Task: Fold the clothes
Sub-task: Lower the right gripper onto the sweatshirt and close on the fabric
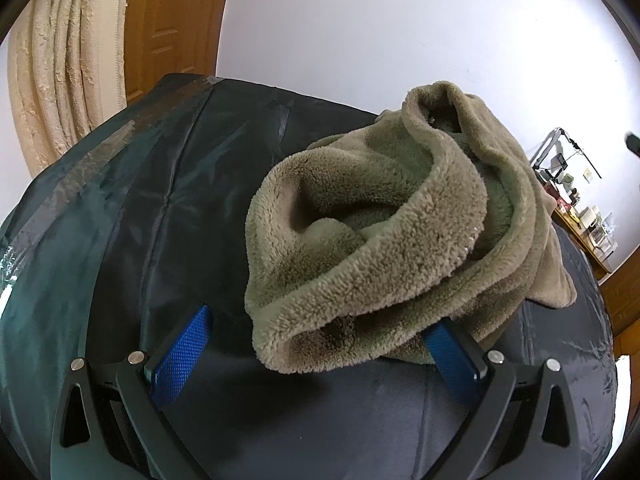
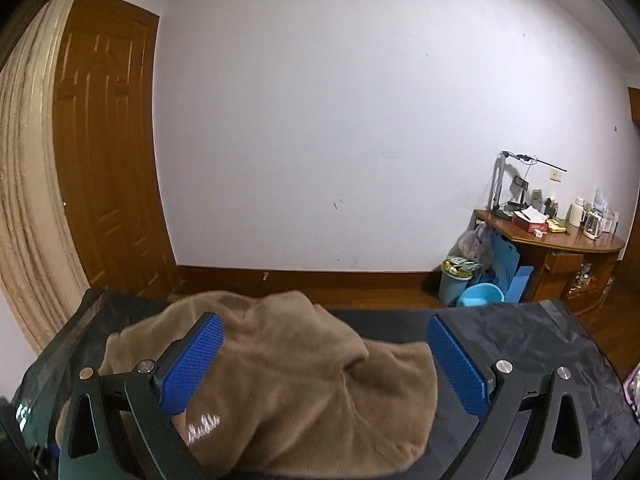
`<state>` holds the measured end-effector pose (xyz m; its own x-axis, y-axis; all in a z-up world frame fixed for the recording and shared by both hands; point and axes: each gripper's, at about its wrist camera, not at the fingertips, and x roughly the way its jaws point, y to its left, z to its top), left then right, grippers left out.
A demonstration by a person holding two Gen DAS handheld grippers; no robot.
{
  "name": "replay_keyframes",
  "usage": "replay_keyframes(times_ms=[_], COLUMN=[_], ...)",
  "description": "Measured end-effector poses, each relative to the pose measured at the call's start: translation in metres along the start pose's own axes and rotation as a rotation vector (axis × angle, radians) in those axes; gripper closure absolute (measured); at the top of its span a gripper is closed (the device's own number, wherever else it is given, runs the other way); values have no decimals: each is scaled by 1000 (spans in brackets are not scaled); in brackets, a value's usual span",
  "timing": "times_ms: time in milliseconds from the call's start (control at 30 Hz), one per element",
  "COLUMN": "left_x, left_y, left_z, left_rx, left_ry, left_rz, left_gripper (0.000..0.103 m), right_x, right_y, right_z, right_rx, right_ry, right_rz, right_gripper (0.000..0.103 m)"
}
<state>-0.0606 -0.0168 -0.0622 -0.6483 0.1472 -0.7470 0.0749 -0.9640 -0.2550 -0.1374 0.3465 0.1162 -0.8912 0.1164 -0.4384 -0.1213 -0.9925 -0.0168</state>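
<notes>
1. Two grippers in play, both spread wide, neither clamped on anything.
2. Left gripper (image 1: 320, 336): blue pads far apart, low over the dark cover (image 1: 132, 240); left pad (image 1: 182, 356) above bare cover, right pad (image 1: 452, 356) partly tucked under the near edge of the fleece garment (image 1: 384, 232).
3. Fleece garment: olive-brown, crumpled in a loose heap with rolled folds, lying on the dark cover toward its right half, well clear of the left edge.
4. Strips of clear tape (image 1: 92, 160) along the left edge of the cover, glinting.
5. Right gripper (image 2: 326, 360): blue pads also far apart, hovering over the same heap; from this view the garment (image 2: 288, 372) fills the left and middle of the cover, with the left pad (image 2: 192, 360) in front of the fabric and the right pad (image 2: 458, 364) at the garment's right edge. Contact with the fabric impossible to tell.
6. Bare dark cover (image 2: 540, 340) to the right of the garment, up to the right edge.
7. Beyond: wooden door (image 2: 108, 140) at left, white wall (image 2: 340, 100) in the middle, wooden desk (image 2: 560, 240) with clutter at right.
</notes>
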Motion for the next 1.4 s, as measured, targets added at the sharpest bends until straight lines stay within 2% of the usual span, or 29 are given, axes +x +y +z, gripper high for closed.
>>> replay_keyframes(times_ms=[200, 467, 867, 900, 933, 967, 1033, 1067, 1133, 1233, 1400], left_x=[1, 12, 18, 17, 16, 14, 10, 9, 9, 14, 21], left_y=[-1, 0, -3, -3, -4, -6, -10, -11, -10, -4, -2], left_z=[-3, -3, -8, -9, -11, -13, -17, -17, -18, -8, 2], left_rx=[-3, -11, 13, 14, 15, 16, 17, 16, 15, 12, -1], left_ry=[13, 58, 73, 73, 73, 74, 74, 74, 74, 77, 78], left_rz=[1, -2, 7, 8, 8, 8, 8, 7, 6, 4, -2], left_gripper=[0, 0, 0, 0, 0, 0, 0, 0, 0, 0, 0], right_x=[46, 109, 165, 169, 169, 169, 163, 159, 148, 128, 68], right_y=[18, 62, 107, 111, 111, 112, 109, 106, 99, 85, 72], right_z=[3, -28, -52, -55, -57, -59, -62, -62, -61, -60, -62], right_rx=[-20, -80, -89, -92, -90, -89, -76, -68, -50, -18, -98], right_ry=[98, 250, 404, 419, 424, 429, 420, 403, 367, 308, 169], right_rz=[97, 279, 460, 473, 474, 474, 464, 465, 456, 426, 244], right_gripper=[0, 0, 1, 11, 28, 39, 67, 71, 86, 91, 92])
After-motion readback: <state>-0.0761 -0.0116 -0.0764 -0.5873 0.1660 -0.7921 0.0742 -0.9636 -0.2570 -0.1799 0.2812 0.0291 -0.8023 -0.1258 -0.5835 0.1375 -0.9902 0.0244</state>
